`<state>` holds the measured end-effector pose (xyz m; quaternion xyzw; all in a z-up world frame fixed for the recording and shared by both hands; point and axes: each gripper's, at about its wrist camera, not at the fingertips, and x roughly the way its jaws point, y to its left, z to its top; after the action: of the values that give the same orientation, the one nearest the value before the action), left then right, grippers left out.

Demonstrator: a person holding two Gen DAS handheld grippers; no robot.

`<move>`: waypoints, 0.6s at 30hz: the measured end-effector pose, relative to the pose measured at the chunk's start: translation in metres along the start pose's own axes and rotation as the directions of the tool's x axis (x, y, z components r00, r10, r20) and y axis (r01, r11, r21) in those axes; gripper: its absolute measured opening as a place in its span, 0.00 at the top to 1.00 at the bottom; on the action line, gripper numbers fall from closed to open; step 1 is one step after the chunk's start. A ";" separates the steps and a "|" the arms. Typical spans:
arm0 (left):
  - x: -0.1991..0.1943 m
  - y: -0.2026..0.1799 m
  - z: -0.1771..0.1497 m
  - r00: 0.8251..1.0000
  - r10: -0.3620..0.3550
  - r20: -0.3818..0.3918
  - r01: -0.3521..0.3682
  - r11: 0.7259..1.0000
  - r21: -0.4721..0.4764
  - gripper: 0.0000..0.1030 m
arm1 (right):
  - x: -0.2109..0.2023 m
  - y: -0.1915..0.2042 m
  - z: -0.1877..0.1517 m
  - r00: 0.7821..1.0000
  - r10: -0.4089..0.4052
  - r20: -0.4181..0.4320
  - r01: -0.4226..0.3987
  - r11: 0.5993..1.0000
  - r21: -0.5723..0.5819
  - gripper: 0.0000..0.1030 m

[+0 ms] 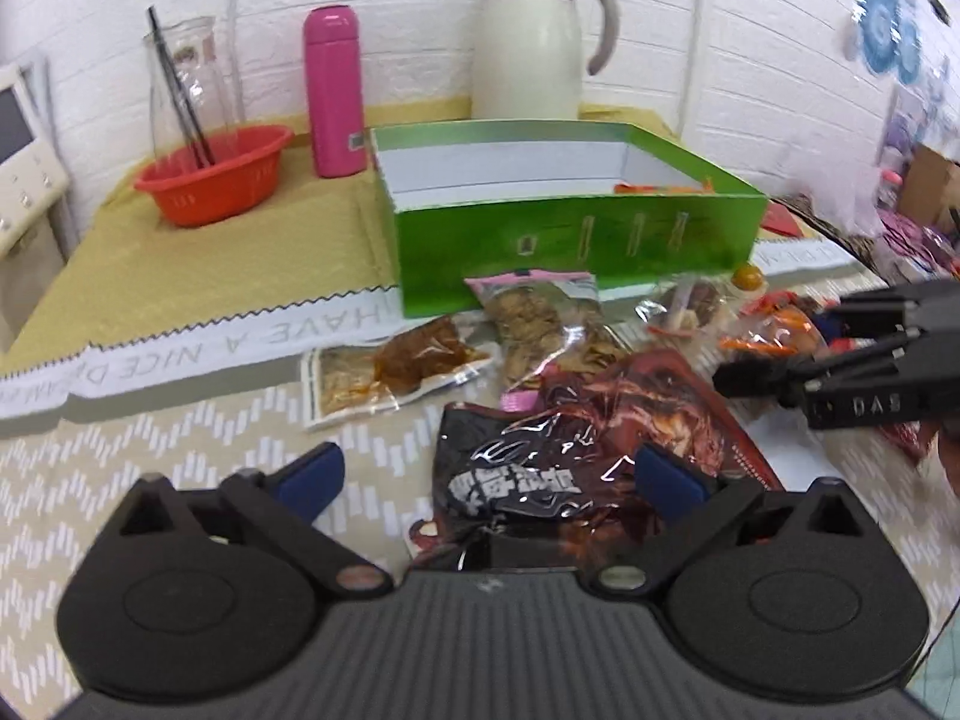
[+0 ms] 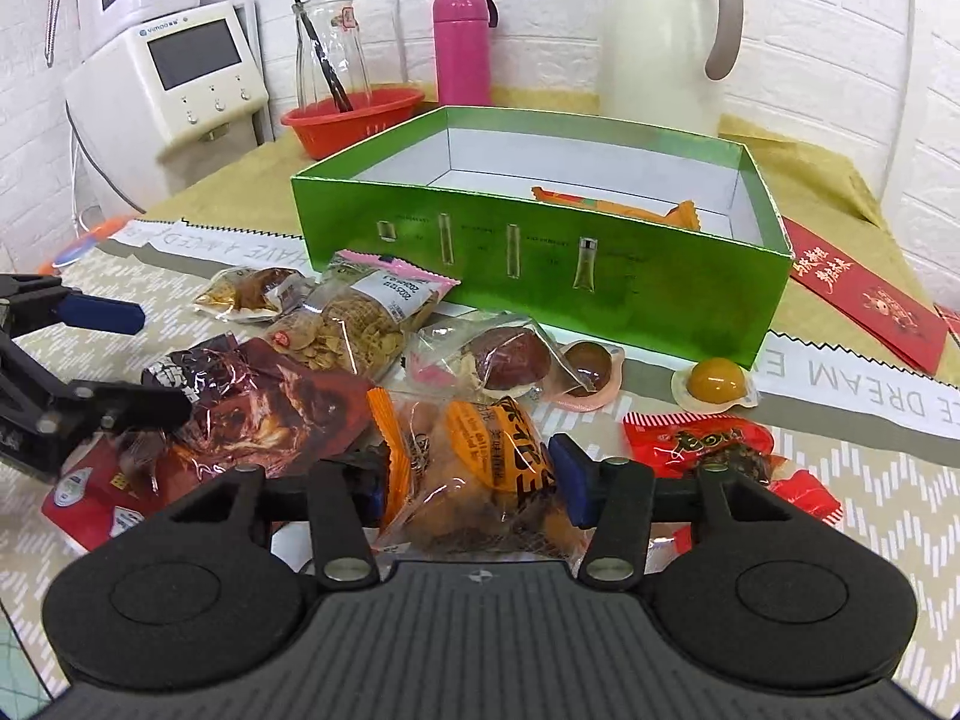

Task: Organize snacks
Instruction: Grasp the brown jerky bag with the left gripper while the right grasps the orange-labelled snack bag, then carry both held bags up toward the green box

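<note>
A: Snacks (image 2: 360, 324) lie heaped mid-frame on the worktop (image 2: 840, 468), before the green box (image 2: 540, 264).

B: And your tools?

A: My left tool (image 1: 486, 480) gapes wide around the dark red bag (image 1: 540, 468). My right tool (image 2: 474, 480) brackets the orange packet (image 2: 480, 468); whether it grips, I cannot tell.

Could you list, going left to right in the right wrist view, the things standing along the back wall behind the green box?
White appliance with a screen → glass jar standing in the red basket → pink bottle → cream thermos jug.
</note>
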<state>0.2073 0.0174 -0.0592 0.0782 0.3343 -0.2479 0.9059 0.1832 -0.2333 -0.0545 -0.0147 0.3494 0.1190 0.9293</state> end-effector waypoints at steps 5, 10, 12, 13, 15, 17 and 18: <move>0.010 0.020 -0.007 0.977 -0.180 -0.117 0.169 0.980 -0.103 0.00 | -0.001 -0.001 -0.002 1.000 0.021 -0.002 -0.021 1.000 0.013 0.17; 0.007 0.013 -0.012 0.969 -0.223 -0.108 0.218 0.974 -0.062 0.01 | 0.000 0.007 -0.006 1.000 0.024 0.007 -0.024 1.000 0.000 0.17; 0.007 0.008 -0.016 0.972 -0.221 -0.075 0.217 0.975 -0.050 0.03 | 0.000 0.010 -0.005 1.000 0.006 0.006 -0.006 1.000 -0.013 0.17; 0.007 0.007 -0.016 0.973 -0.222 -0.060 0.219 0.974 -0.050 0.05 | 0.000 0.011 -0.005 1.000 -0.006 0.006 0.007 1.000 -0.020 0.17; 0.002 0.006 -0.019 0.976 -0.218 -0.023 0.217 0.975 -0.046 0.12 | -0.001 0.009 -0.006 1.000 -0.021 0.009 0.022 1.000 -0.011 0.18; -0.007 0.011 -0.018 0.985 -0.172 0.032 0.174 0.981 -0.079 0.51 | -0.003 0.005 -0.008 0.999 -0.049 0.018 0.049 0.999 0.005 0.18; -0.008 0.015 -0.016 0.981 -0.190 0.036 0.193 0.975 -0.107 0.52 | -0.004 0.002 -0.009 0.999 -0.030 0.017 0.029 0.999 0.026 0.18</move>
<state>0.2002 0.0389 -0.0669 -0.0074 0.3416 -0.3161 0.8850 0.1748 -0.2333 -0.0586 -0.0069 0.3427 0.1009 0.9340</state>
